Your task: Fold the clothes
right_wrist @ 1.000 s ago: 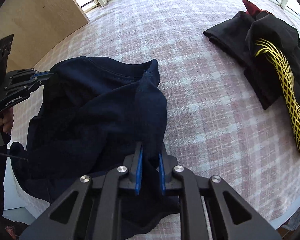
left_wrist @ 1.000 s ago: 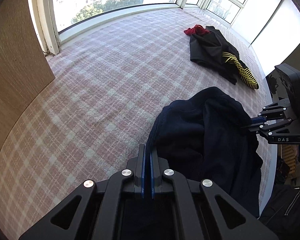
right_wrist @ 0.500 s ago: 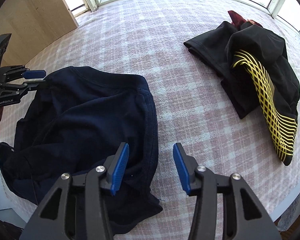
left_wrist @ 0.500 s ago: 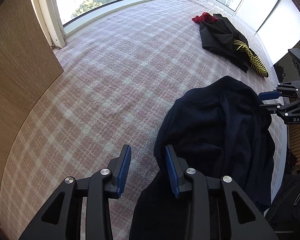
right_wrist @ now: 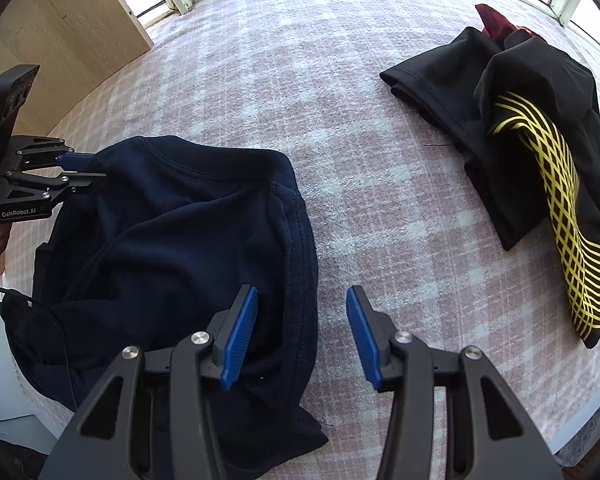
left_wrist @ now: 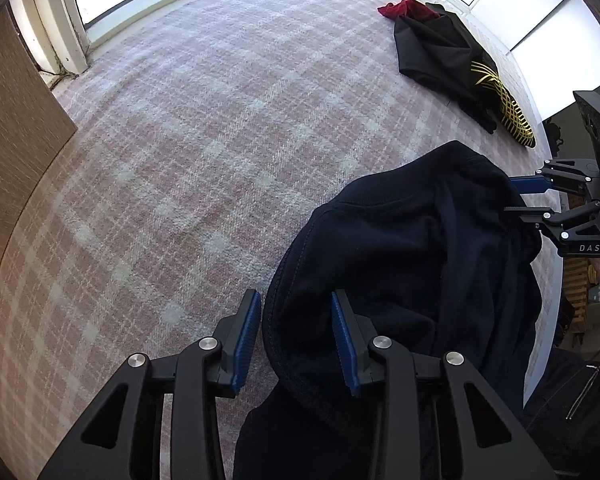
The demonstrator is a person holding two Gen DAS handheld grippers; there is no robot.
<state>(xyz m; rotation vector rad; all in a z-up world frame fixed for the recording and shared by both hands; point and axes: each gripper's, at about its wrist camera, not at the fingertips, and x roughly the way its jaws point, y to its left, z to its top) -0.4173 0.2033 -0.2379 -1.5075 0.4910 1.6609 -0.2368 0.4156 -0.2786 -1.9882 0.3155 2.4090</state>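
The navy garment (left_wrist: 400,264) is lying bunched at the lower right of the plaid bed (left_wrist: 204,152). The left tongs (left_wrist: 296,336) are closing astride its stitched edge, likely to regrip, not yet pinching. The right tongs (right_wrist: 302,332) are hanging apart over the opposite hem.

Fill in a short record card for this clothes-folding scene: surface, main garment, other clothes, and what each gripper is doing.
surface: pink checked cover
main garment: dark blue top, crumpled near the front edge
other clothes: black garment with yellow pattern and red cloth, set apart at the far side
left gripper: jaws closing around the blue top's stitched edge, pads not pressing yet
right gripper: open, one pad over the blue top, the other over the cover
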